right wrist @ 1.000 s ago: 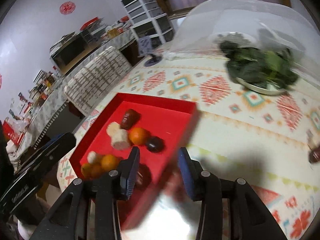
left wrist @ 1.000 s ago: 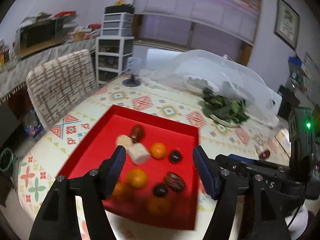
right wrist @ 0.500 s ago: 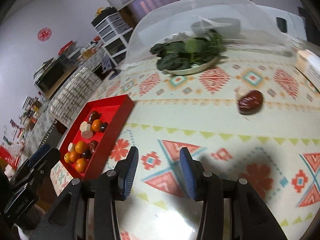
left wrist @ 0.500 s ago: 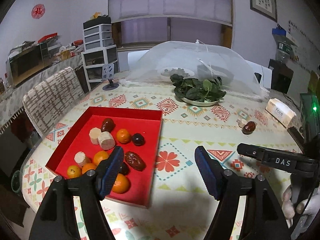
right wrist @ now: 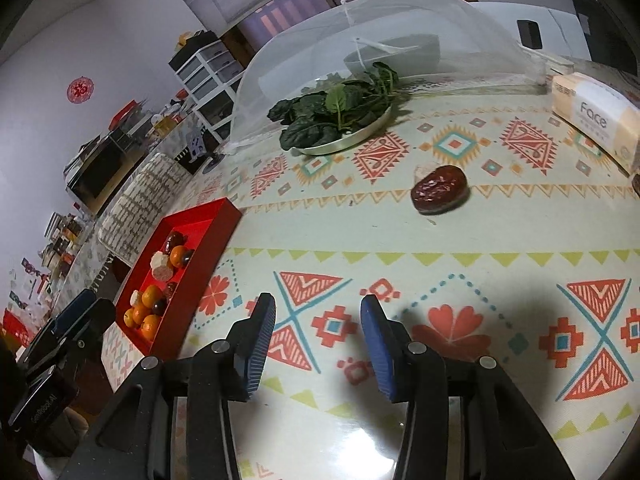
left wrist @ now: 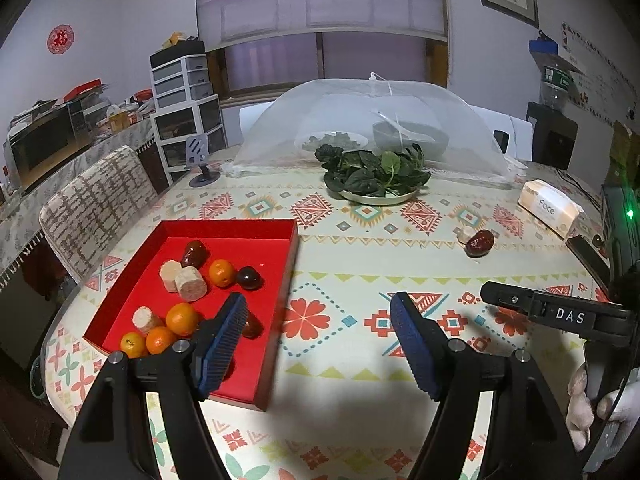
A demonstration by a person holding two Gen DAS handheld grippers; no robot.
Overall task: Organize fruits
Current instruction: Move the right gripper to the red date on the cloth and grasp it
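1. At the far left, our shallow red cardboard tray [left wrist: 256,236] sits on the patterned tablecloth [left wrist: 360,264], near the table's left edge. We judge it to be the collecting place, since the fruit is gathered inside it.
2. Inside the tray lie small orange mandarins [left wrist: 182,319], dark red dates [left wrist: 195,253] and pale cut cylinders of some food [left wrist: 191,280], loosely clustered toward the near and middle parts.
3. Our left gripper [left wrist: 316,340] hovers over the tray's right wall and the bare cloth beside it. Its blue-padded jaws are spread with nothing between them.
4. To the right, our right gripper [right wrist: 316,340] hangs over empty cloth. Its jaws are opening and hold nothing; we judge it is readying for a pickup.
5. Beyond it, one stray wrinkled dark red date [right wrist: 439,189] lies alone on the cloth, well apart from the tray, with a small pale scrap touching its far side. It seems the next fruit to bring in.
6. Farther back, a round plate of dark leafy greens [right wrist: 336,118] rests just in front of a white mesh food cover [right wrist: 400,20].
7. At the right edge lies a cream tissue pack [right wrist: 596,120].
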